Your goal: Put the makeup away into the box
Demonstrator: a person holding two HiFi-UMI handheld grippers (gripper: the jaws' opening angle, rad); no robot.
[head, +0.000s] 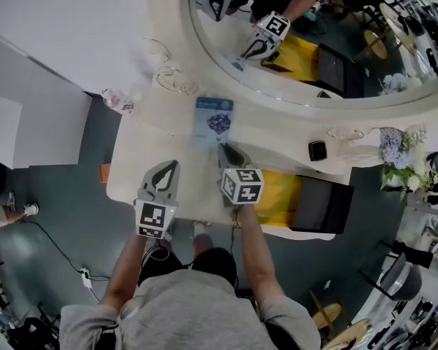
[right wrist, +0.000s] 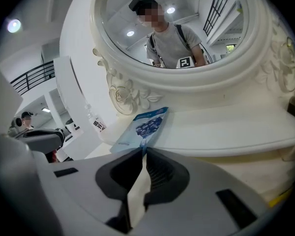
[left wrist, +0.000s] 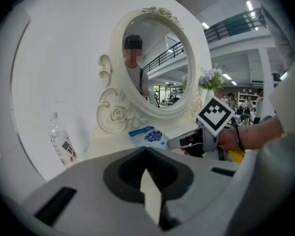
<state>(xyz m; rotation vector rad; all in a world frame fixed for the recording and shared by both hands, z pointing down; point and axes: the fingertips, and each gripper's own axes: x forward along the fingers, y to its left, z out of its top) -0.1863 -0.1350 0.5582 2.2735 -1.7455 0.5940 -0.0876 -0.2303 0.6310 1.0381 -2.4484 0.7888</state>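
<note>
A blue sachet (head: pixel 214 121) lies flat on the cream vanity table (head: pixel 142 155) in front of the round mirror (head: pixel 314 86). My right gripper (head: pixel 223 148) has its tips at the sachet's near edge. In the right gripper view the jaws (right wrist: pixel 142 150) are closed, with the sachet's (right wrist: pixel 146 127) lower edge pinched between the tips. My left gripper (head: pixel 175 164) hovers to the left of it over the table, shut with nothing in it (left wrist: pixel 146 150). A yellow box (head: pixel 281 195) with a dark part (head: pixel 321 206) sits just right of the right gripper.
A clear water bottle (head: pixel 117 102) lies at the table's left end. On the shelf to the right stand a small black item (head: pixel 317 151), a glass dish (head: pixel 343 133) and pale flowers (head: pixel 394 144). The table's front edge runs just under both grippers.
</note>
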